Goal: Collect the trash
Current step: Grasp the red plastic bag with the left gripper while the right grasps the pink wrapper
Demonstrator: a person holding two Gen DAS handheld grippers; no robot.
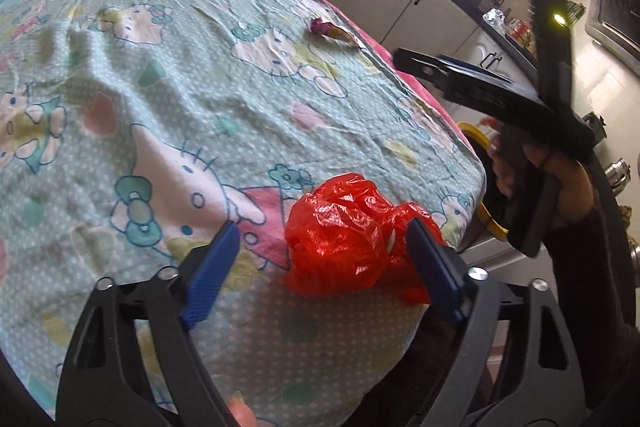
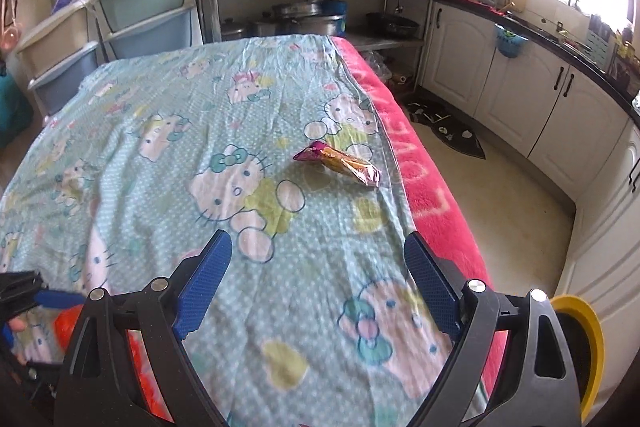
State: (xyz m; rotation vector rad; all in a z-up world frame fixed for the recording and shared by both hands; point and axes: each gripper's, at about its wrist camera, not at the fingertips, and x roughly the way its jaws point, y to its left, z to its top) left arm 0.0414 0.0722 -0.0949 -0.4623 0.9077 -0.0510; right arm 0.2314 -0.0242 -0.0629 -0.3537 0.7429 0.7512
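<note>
A crumpled red plastic bag lies at the near corner of the table, on a pale blue cartoon-cat cloth. My left gripper straddles the bag. Its right pad touches the plastic and its left pad stands a little apart, so the jaws are open. A pink and gold snack wrapper lies further along the table near its right edge, also visible as the small wrapper in the left wrist view. My right gripper hovers open over the cloth, short of the wrapper, with nothing between its fingers.
A pink blanket hangs over the table's right edge. A yellow-rimmed round container stands on the floor beside the near right corner. White kitchen cabinets line the right wall. Plastic drawers and a microwave shelf stand behind the table.
</note>
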